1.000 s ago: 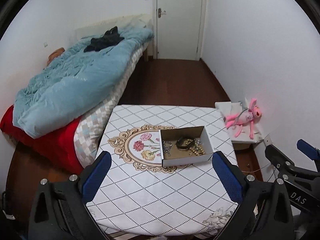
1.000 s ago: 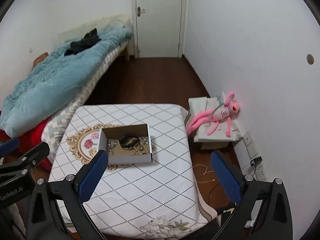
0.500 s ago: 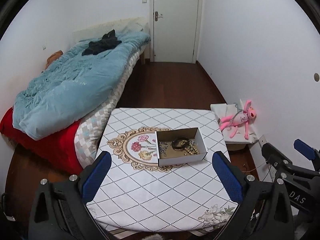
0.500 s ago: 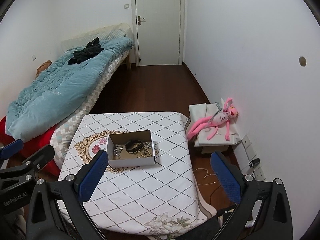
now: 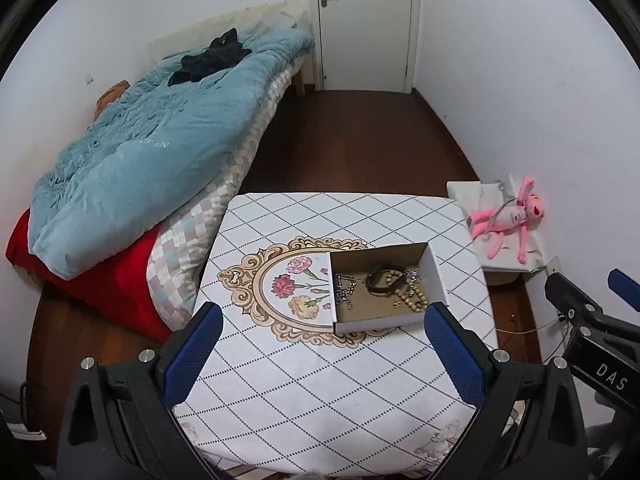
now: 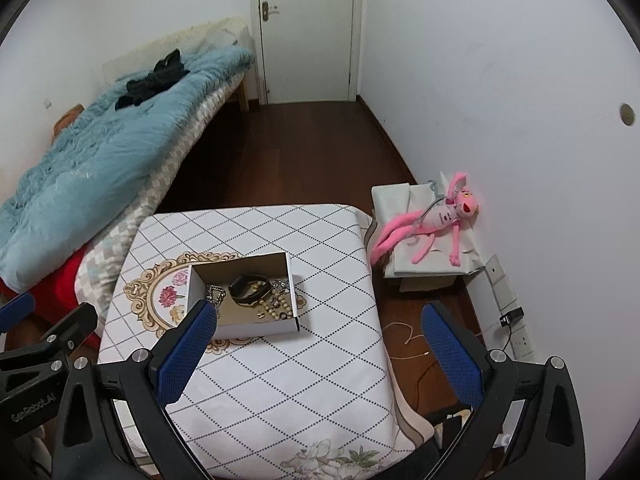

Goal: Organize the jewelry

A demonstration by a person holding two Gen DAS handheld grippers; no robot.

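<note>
Blue-padded fingers of the left gripper (image 5: 320,344) and the right gripper (image 6: 320,344) stand wide apart, grasping nothing, both raised above the near edge of the table (image 5: 320,400). Over the last second both views have pulled back and then eased in again, so the cardboard box (image 5: 384,284) now sits larger between the left fingers; the approach seems to be beginning, with nothing yet sorted. The box rests near the middle of the quilted tablecloth, overlapping the right side of its floral medallion (image 5: 280,284). Inside lie a dark bracelet (image 6: 248,289), a silver chain (image 5: 344,290) at the left wall, and what looks like a pale beaded strand (image 5: 410,300), tangled together.
</note>
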